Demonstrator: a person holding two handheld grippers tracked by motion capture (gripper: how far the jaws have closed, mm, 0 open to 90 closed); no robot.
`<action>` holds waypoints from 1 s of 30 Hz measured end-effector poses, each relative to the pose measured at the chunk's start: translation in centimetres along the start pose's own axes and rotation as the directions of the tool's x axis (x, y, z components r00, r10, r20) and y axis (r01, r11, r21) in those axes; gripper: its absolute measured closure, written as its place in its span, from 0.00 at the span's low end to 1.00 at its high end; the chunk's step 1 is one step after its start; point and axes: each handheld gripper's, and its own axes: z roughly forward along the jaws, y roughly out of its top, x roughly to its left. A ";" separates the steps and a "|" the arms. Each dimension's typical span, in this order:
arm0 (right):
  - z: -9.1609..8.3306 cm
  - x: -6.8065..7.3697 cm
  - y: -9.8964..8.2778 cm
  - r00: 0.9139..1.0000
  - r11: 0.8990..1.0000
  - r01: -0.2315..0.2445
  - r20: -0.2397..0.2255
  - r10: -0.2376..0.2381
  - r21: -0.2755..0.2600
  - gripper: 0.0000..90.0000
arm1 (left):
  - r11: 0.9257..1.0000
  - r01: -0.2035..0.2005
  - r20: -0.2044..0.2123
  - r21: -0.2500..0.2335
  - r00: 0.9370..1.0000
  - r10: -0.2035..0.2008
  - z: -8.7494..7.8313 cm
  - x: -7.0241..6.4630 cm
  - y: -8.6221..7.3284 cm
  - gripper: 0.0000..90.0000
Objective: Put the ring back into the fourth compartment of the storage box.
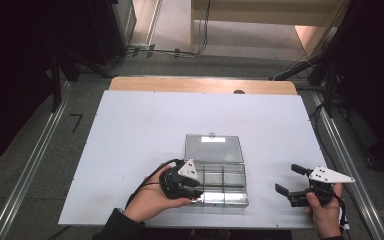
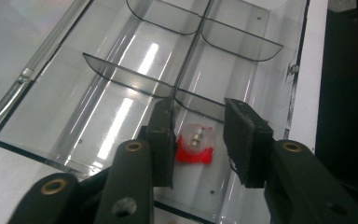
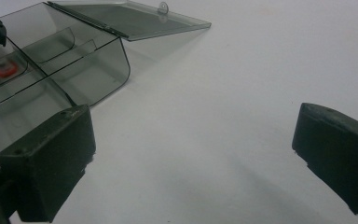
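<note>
The left gripper [image 1: 192, 192] dips into the near-left compartment of the clear box [image 1: 232, 197], its jaws parted around a small red-based piece [image 2: 194, 148] without touching it. The piece lies on the compartment floor, clear dome upward; the left gripper view gives this detail, while the high view hides it. The box runs lengthwise across the desk [image 1: 130, 130], lid [image 1: 213, 148] laid open behind. The right gripper [image 1: 292, 185] hovers beside it, jaws wide and empty.
</note>
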 end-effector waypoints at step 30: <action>0.2 0.1 0.1 1.000 1.000 0.016 -0.012 -0.016 0.003 0.00 | 0.961 0.163 -0.024 -0.224 0.985 -0.173 -3.1 2.1 -0.4 0.12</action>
